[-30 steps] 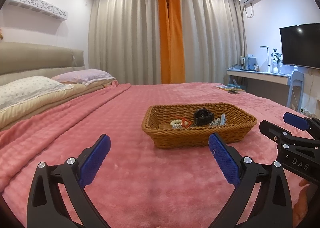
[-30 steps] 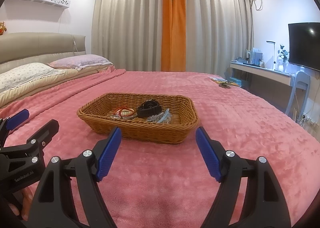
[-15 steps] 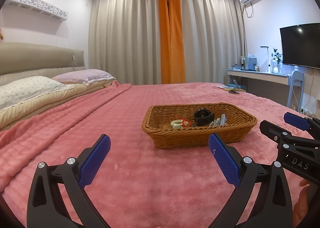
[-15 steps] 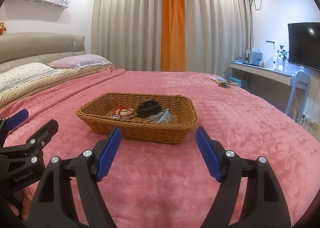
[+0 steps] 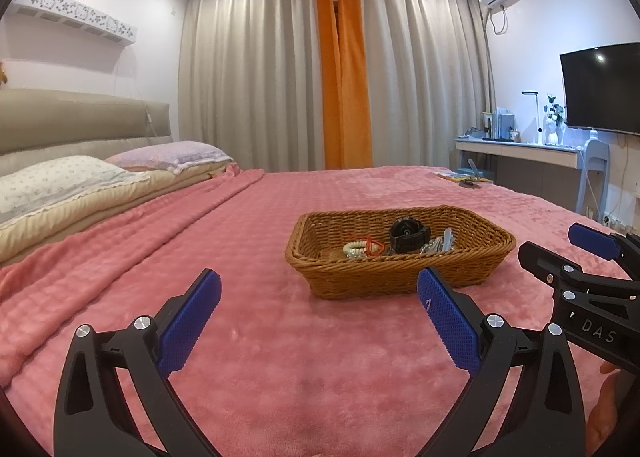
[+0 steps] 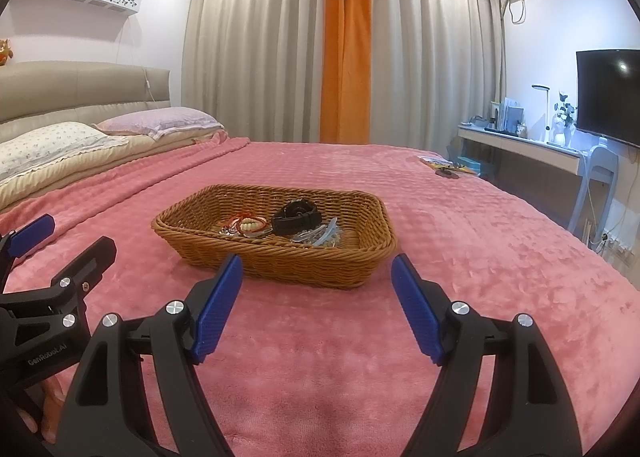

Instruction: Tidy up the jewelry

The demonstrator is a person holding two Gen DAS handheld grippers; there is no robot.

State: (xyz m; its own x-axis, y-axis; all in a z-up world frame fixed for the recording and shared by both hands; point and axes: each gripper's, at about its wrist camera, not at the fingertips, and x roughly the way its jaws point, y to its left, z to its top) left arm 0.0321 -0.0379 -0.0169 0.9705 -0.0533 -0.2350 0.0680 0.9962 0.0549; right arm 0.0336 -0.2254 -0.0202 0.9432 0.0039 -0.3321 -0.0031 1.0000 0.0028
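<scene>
A brown wicker basket (image 5: 460,281) (image 6: 360,269) sits on the pink blanket ahead of both grippers. Inside lie a black watch (image 5: 409,237) (image 6: 297,217), a pale bead bracelet with red cord (image 5: 357,248) (image 6: 249,225) and some silvery and light blue pieces (image 5: 439,244) (image 6: 320,235). My left gripper (image 5: 319,291) hovers open over the blanket, short of the basket and slightly left of it. Just in front of the basket's near wall, my right gripper (image 6: 317,272) is open with nothing between its blue pads (image 6: 416,309). Each gripper shows at the edge of the other's view.
The bed's pink blanket (image 5: 320,357) spreads wide around the basket. Pillows (image 5: 80,181) and a headboard are at the left. Small items (image 6: 446,169) lie at the bed's far right edge. A desk (image 6: 520,145), chair and wall TV (image 6: 608,97) stand at the right.
</scene>
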